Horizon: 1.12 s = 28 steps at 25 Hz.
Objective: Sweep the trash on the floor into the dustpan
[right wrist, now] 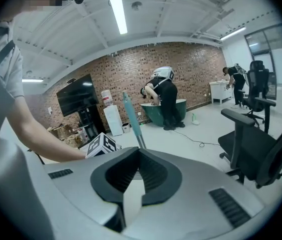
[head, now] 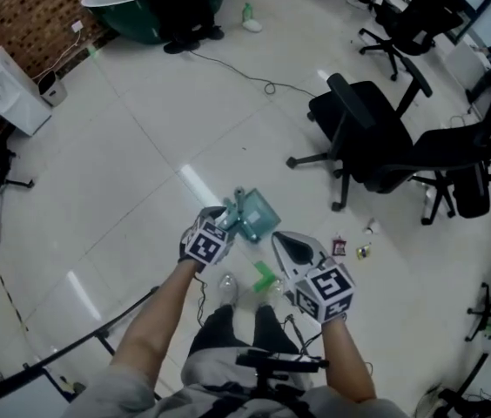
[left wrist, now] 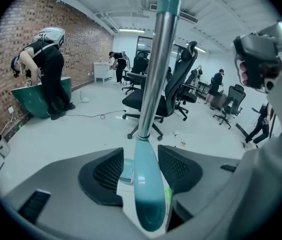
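Two grippers hang low over the floor. Left gripper (head: 221,226): jaws spread, with an upright teal-and-metal handle (left wrist: 149,99) between them and clear of both pads. It is apparently the handle of the dustpan (head: 258,216), though I cannot be certain. Right gripper (head: 282,240): jaws pressed together, empty. Trash (head: 339,246) lies to the right, nearer the right gripper.

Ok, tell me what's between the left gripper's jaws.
A teal handle stands between the open jaws of the left gripper, with a gap at each pad, so it isn't clamped. The left gripper view shows this.
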Each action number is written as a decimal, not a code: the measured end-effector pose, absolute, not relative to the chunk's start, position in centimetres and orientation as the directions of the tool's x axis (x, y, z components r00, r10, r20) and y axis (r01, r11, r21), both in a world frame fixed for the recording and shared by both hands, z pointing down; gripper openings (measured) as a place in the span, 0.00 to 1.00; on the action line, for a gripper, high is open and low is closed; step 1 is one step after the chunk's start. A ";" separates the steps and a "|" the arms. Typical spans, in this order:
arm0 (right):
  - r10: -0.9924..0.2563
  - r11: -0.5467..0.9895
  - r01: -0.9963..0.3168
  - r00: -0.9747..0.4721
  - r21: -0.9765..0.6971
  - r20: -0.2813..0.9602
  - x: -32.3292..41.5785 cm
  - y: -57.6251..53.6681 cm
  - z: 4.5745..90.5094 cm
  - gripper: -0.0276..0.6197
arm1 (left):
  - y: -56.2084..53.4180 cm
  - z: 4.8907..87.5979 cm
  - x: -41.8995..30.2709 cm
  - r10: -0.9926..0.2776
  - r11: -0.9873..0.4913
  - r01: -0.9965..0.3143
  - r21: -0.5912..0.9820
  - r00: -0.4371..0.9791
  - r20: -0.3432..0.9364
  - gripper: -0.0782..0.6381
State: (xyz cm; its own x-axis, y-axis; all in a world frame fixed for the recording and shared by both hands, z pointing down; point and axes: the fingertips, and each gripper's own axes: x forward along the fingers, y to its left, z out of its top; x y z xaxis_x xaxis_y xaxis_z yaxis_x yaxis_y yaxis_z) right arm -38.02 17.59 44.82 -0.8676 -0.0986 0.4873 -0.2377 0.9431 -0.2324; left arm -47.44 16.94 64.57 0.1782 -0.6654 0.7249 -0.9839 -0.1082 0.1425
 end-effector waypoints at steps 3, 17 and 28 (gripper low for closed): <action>-0.106 0.934 -0.260 -0.857 -0.245 0.504 -37.5 16.8 46.0 0.04 | 16.1 66.3 -46.6 -0.637 -0.144 -0.979 0.141 0.201 0.745 0.38; -0.075 0.933 -0.244 -0.852 -0.265 0.519 -39.7 14.4 48.6 0.04 | 15.3 66.9 -46.8 -0.658 -0.149 -0.982 0.117 0.186 0.729 0.27; 0.092 0.963 -0.041 -0.881 -0.268 0.464 -48.0 15.4 50.5 0.33 | 15.1 66.6 -46.5 -0.647 -0.171 -0.972 0.161 0.234 0.726 0.28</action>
State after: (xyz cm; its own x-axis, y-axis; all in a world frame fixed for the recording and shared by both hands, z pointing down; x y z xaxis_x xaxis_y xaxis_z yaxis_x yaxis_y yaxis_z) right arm -47.96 15.41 50.48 -0.8809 0.0916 0.4644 -0.0410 0.9626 -0.2677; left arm -46.47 15.15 66.63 0.2341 -0.6471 0.7255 -0.9720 -0.1710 0.1611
